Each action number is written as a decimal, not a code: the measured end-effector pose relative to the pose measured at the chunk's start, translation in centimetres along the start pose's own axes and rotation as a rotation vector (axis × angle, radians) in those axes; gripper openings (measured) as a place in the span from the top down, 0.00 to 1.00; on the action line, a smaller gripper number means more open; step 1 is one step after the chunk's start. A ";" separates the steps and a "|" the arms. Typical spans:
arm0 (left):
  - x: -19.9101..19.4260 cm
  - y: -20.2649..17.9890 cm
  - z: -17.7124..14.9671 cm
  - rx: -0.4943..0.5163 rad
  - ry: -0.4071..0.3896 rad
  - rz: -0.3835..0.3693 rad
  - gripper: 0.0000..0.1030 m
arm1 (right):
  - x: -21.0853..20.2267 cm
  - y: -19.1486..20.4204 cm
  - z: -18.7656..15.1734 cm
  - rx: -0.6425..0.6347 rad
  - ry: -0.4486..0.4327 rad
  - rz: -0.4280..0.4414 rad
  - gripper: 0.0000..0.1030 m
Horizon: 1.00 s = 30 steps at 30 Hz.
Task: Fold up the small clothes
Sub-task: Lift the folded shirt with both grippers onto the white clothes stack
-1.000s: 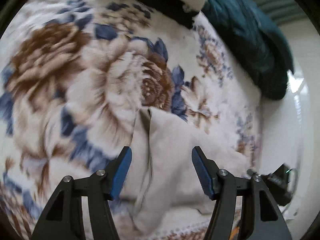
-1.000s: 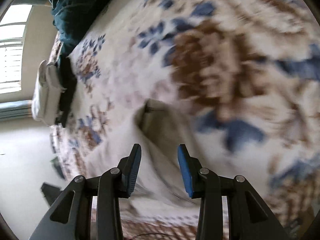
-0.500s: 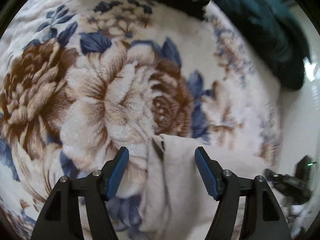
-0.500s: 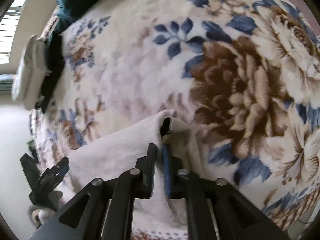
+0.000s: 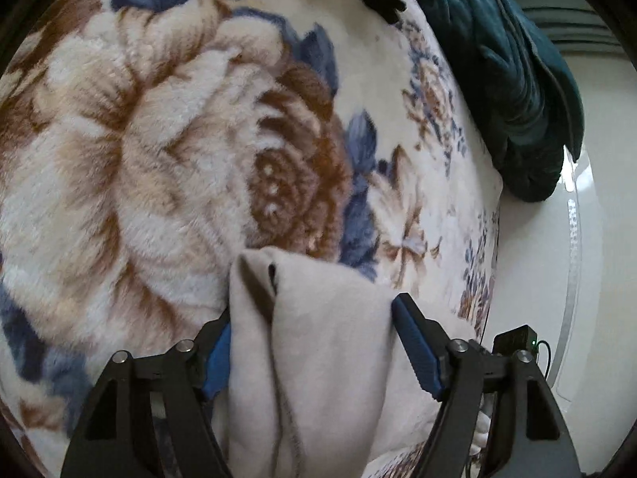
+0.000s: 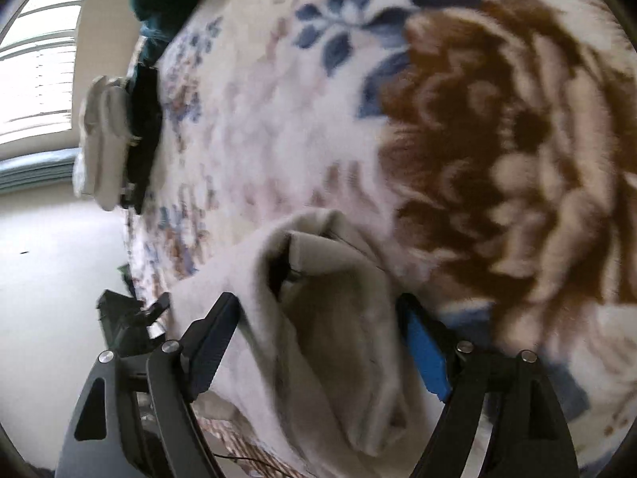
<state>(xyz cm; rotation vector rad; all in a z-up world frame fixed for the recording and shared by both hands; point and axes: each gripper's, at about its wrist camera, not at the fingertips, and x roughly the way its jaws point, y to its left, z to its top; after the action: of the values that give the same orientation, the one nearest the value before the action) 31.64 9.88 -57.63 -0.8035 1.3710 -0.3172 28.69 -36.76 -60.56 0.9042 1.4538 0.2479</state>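
Observation:
A small beige garment (image 5: pixel 318 342) lies on the floral blanket (image 5: pixel 159 139), its end with a dark opening pointing away from me. My left gripper (image 5: pixel 314 342) is open, its blue-padded fingers standing either side of the garment's end. In the right wrist view the same garment (image 6: pixel 330 318) lies bunched, with a dark fold opening near its tip. My right gripper (image 6: pixel 322 334) is open wide, fingers either side of the cloth and not pinching it.
A dark teal blanket (image 5: pixel 517 79) is heaped at the far right edge of the bed. A white and black folded pile (image 6: pixel 115 139) sits at the bed's far left edge. A small black device (image 5: pixel 513 338) lies off the bed's edge on the pale floor.
My right gripper was shut on the garment's tip half a second ago and has now opened wide, letting go. My left gripper stayed open and moved forward over the garment's end.

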 end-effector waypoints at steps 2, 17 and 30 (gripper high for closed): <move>-0.1 -1.0 -0.1 0.038 -0.036 0.008 0.62 | 0.7 0.7 0.1 -0.021 0.000 0.012 0.63; -12.8 -7.2 0.4 0.140 -0.262 0.020 0.82 | -4.3 12.9 -1.7 -0.167 -0.074 0.030 0.82; -28.4 -10.4 20.4 0.283 -0.469 -0.071 0.83 | -4.6 38.0 5.4 -0.336 -0.270 0.141 0.83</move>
<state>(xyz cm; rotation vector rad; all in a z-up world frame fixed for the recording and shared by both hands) 47.60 27.16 -29.76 -0.6396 0.8377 -0.3431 46.87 -16.70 -32.92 0.7333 1.0613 0.4439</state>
